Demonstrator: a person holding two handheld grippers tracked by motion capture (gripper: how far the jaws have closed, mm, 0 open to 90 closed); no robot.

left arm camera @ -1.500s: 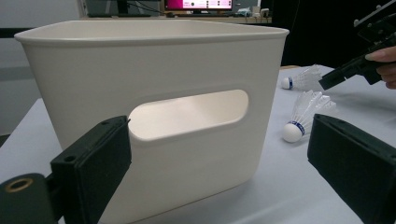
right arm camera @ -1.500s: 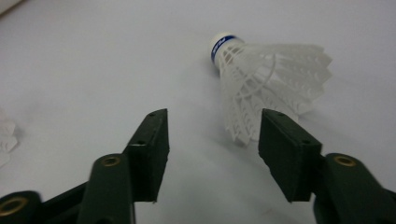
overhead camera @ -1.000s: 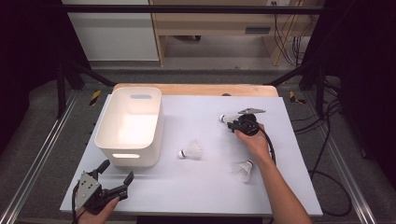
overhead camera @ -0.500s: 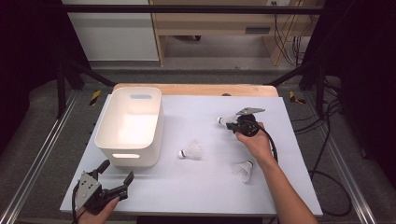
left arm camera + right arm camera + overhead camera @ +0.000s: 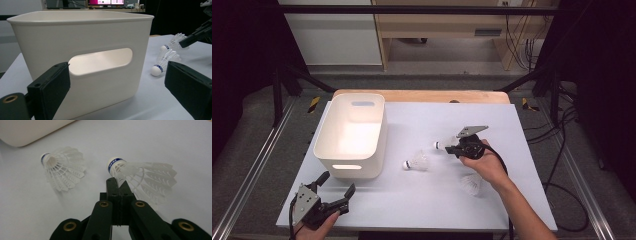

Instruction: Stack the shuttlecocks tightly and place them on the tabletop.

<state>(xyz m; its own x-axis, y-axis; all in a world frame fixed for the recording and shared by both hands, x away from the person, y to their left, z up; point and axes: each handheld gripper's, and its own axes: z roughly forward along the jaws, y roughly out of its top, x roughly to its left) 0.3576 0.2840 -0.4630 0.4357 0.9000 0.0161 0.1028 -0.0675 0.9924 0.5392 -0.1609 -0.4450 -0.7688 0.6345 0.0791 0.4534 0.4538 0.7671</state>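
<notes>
shuttlecock (image 5: pixel 140 177) pinched by feathers in closed right hand-held gripper (image 5: pixel 120 185); cork end pointing away

1. Even overhead light brightens the white table (image 5: pixel 422 200); the surroundings fall dark.
2. The bin (image 5: pixel 82 50) glows inside through its handle slot.
3. Near black jaws blur slightly in the gripper views.

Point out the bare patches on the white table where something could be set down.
Free: the far right of the table, beyond the right hand-held gripper; the near strip between the left hand-held gripper and the person's right forearm. Crowded: the middle, where the bin, lying shuttlecock, held shuttlecock and third shuttlecock sit.
</notes>
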